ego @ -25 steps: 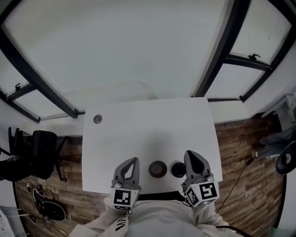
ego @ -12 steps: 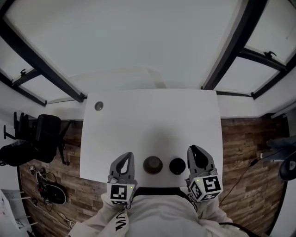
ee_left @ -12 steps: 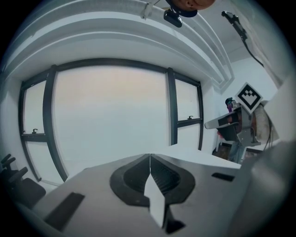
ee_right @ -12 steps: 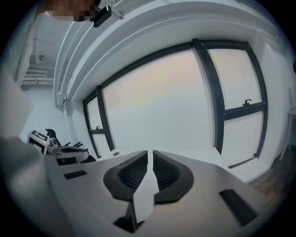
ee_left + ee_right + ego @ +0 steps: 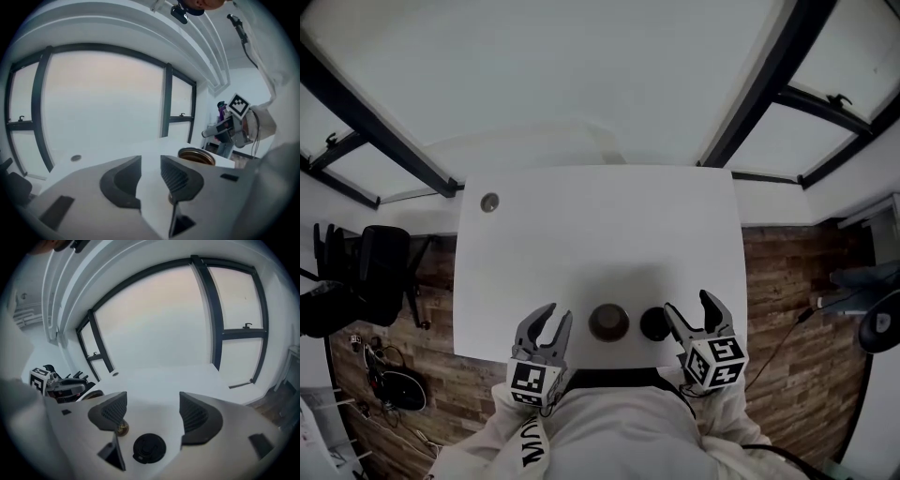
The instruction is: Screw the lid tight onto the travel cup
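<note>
The travel cup (image 5: 608, 322) stood upright near the worktop's (image 5: 600, 225) near edge, mouth up, with the lid (image 5: 654, 324) lying flat just right of it. My left tool (image 5: 555, 314) and right tool (image 5: 689, 305) flanked them, angled forward and slightly down. Both had just been opening and gripped nothing, and the lid lay untouched below the right gap.

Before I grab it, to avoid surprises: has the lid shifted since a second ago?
No. The lid still lies just right of the cup, near the table's front edge.
</note>
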`<action>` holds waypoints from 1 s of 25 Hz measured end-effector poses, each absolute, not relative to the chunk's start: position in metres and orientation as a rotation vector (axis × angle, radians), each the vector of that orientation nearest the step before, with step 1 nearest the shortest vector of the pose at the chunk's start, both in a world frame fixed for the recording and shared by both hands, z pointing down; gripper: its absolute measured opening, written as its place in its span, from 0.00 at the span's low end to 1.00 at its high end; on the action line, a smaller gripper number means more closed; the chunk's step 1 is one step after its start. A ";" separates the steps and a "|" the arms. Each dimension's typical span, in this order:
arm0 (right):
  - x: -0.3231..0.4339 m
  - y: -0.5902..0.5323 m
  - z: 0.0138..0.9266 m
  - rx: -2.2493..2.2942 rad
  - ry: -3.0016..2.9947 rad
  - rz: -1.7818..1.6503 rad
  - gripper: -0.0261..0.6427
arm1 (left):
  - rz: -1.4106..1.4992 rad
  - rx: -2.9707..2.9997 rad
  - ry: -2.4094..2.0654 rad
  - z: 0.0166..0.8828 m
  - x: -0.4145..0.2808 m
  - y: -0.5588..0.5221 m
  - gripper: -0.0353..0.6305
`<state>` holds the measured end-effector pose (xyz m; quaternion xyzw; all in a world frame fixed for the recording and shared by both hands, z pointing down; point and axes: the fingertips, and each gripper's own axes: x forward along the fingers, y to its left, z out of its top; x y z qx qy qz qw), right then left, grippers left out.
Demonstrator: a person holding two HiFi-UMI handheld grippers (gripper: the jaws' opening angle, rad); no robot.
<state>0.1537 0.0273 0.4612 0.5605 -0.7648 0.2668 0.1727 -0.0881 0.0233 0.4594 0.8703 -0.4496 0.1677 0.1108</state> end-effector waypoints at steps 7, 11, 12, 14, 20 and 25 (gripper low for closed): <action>0.146 0.049 0.517 1.490 -2.001 0.838 0.64 | 0.623 2.655 -1.042 0.503 -0.070 0.060 0.53; 0.132 0.062 0.551 1.367 -1.956 0.934 0.67 | 0.694 2.711 -0.849 0.529 -0.054 0.081 0.66; 0.126 0.066 0.562 1.309 -1.940 0.963 0.70 | 0.702 2.718 -0.806 0.536 -0.049 0.085 0.68; 0.118 0.074 0.583 1.203 -1.884 0.981 0.72 | 0.703 2.721 -0.777 0.547 -0.041 0.084 0.71; 0.112 0.078 0.614 1.120 -1.768 0.952 0.72 | 0.697 2.762 -0.739 0.557 -0.019 0.070 0.72; 0.106 0.078 0.626 1.091 -1.717 0.948 0.72 | 0.668 2.800 -0.662 0.558 -0.004 0.068 0.72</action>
